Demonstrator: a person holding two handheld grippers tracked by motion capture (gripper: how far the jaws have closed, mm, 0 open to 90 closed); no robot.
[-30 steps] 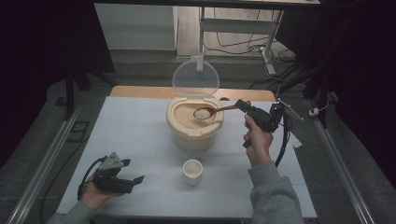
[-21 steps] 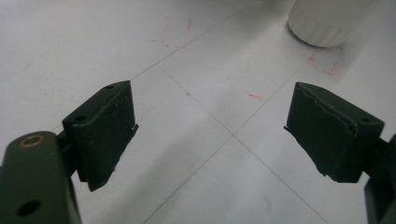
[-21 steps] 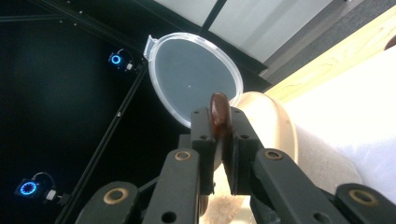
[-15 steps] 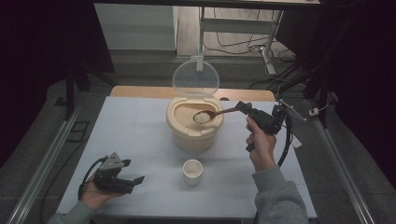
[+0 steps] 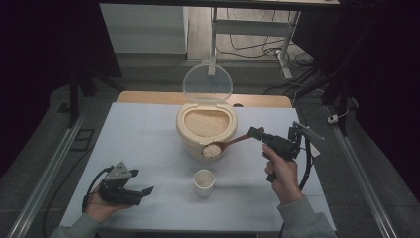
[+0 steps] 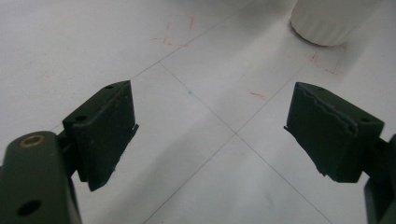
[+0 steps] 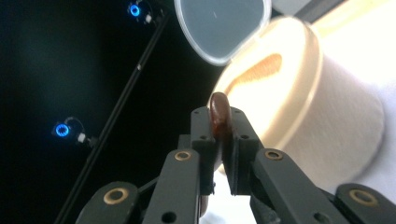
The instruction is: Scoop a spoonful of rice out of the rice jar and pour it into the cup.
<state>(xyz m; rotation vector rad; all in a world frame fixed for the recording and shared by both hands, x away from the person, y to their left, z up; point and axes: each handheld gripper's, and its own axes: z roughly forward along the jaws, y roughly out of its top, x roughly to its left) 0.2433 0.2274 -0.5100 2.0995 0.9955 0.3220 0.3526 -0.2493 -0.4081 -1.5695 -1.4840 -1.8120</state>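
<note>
since the earlier frame, the spoon (image 5: 225, 145) leaves the rice container (image 5: 206, 130), loaded, above the cup (image 5: 204, 182). left gripper (image 6: 210, 135): jaws apart, empty, resting. right gripper (image 7: 223, 140): clamped on the spoon handle. next move likely: tip rice into the cup.

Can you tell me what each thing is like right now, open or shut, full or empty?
Rice bin: lid up, open, rice inside.
Spoon: heaped with rice, beyond the bin's rim.
Cup: upright, looks empty.
Right gripper: shut on the spoon.
Left gripper: open, empty.
</note>
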